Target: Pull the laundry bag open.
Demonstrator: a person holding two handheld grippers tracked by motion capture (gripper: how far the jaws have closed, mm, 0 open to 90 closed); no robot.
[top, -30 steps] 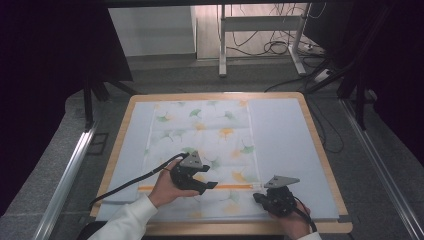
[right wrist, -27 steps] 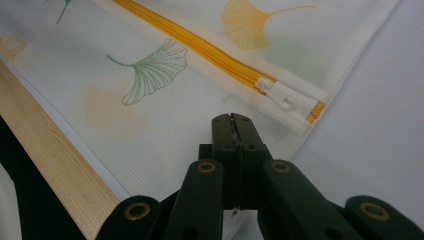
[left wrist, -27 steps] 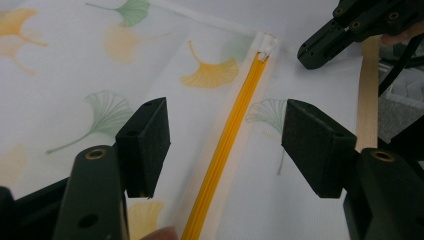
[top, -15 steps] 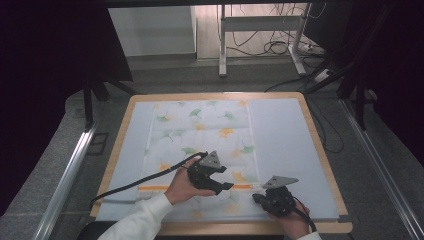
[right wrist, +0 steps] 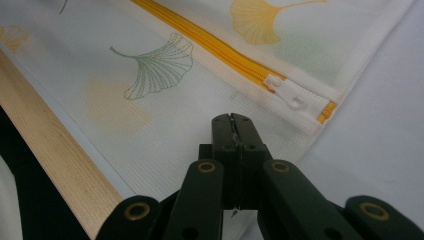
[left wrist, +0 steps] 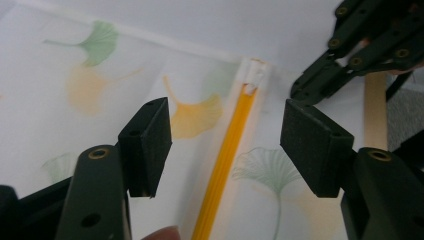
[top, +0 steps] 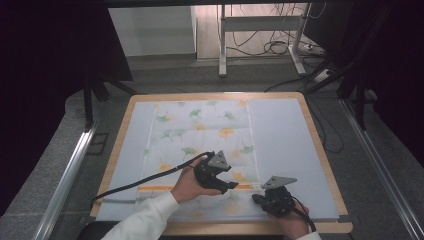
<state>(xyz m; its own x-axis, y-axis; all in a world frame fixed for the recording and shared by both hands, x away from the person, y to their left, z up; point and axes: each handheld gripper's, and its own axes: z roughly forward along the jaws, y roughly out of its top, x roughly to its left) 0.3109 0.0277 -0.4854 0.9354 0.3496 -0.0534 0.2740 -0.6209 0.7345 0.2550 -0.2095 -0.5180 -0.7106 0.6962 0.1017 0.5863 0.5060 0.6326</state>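
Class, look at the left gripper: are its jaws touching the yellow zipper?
Apart. The left gripper view shows the left gripper open, with the yellow zipper running untouched between its pads.

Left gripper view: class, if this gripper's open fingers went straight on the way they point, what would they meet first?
Most likely the yellow zipper of the leaf-printed mesh bag, which runs between the open left gripper fingers. Farther along lies the zipper's white end, then the right gripper. Depth is hard to judge.

From my high view the table [top: 320, 150] sits evenly lit while the far floor glares under a bright patch and both sides drop into black, and in my gripper views the near jaws blur soft while the pale mesh bag [right wrist: 165, 75] reads sharp, almost washed out.
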